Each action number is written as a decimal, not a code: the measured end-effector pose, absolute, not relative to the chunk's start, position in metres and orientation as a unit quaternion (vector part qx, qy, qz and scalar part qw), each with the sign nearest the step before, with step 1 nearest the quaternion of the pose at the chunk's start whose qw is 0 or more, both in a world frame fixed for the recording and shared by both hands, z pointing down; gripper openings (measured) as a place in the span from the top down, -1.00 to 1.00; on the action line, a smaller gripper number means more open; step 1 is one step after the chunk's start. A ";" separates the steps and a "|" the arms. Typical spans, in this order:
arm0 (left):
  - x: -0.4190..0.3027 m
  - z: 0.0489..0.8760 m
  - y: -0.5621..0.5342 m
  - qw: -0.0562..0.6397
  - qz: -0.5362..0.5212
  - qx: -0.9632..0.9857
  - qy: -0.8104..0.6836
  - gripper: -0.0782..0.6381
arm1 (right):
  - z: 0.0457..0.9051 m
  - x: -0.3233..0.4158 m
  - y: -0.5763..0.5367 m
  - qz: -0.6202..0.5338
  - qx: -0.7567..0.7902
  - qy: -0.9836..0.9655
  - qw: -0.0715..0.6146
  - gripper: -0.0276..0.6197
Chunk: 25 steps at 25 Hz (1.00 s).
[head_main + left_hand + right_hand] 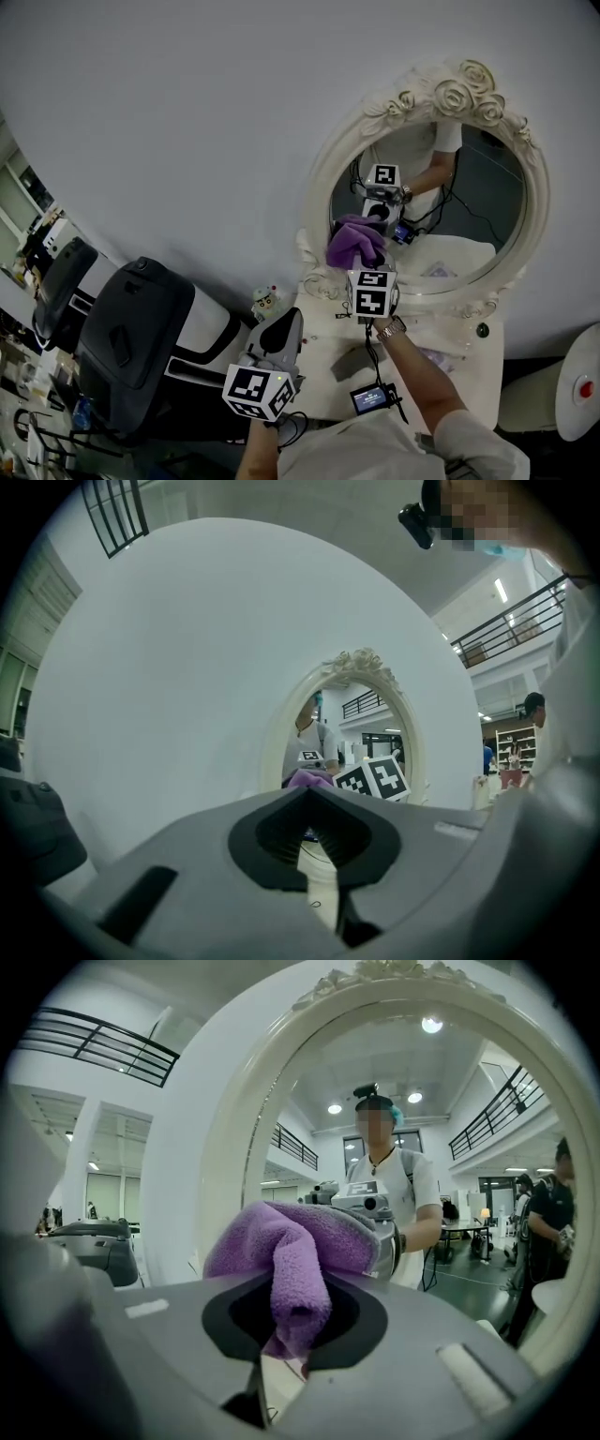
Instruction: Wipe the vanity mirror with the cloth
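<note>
- The left gripper point(286, 323) is nearest the person, at the front left corner of the white vanity tabletop point(323, 375). Its jaws are closed together on nothing. It has smooth grey plastic shells and dark ribbed pads.
- A small screened device point(372, 398) with thin black cables sits by the tabletop's front edge. A wide sweep of the forearm above it could snag those cables and drag it.
- The right gripper point(364, 261) reaches toward the back edge, its jaws clamped on the cloth point(354, 242).
- The cloth is purple, thick and nappy, bunched into a soft folded wad. It sits low on the left of the glass, just beside the frame's inner rim, and seems to touch the glass.
- If the wad slips in the jaws, their hard tips could meet the glass and scratch it. Such a small bunched contact patch could also leave streaks.
- The vanity mirror point(469, 206) is a glossy oval in a white carved frame point(323, 169) crowned with roses. It stands at the tabletop's back edge. The frame's relief could catch the cloth's pile, and a hard push might rock the mirror.
</note>
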State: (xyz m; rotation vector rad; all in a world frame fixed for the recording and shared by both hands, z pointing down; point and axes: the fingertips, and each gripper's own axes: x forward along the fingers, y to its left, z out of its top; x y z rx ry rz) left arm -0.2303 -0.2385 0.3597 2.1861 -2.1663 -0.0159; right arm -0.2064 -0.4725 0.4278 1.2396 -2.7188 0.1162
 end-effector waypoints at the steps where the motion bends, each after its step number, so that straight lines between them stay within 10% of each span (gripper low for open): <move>1: -0.226 0.359 -0.243 0.031 -0.005 0.715 -0.698 0.77 | 0.428 -0.201 -0.474 0.038 0.417 -0.905 0.075 0.73; 25: -0.071 0.359 -0.351 0.037 -0.016 0.853 -0.521 0.77 | 0.429 0.049 -0.539 0.009 0.588 -0.803 0.099 0.71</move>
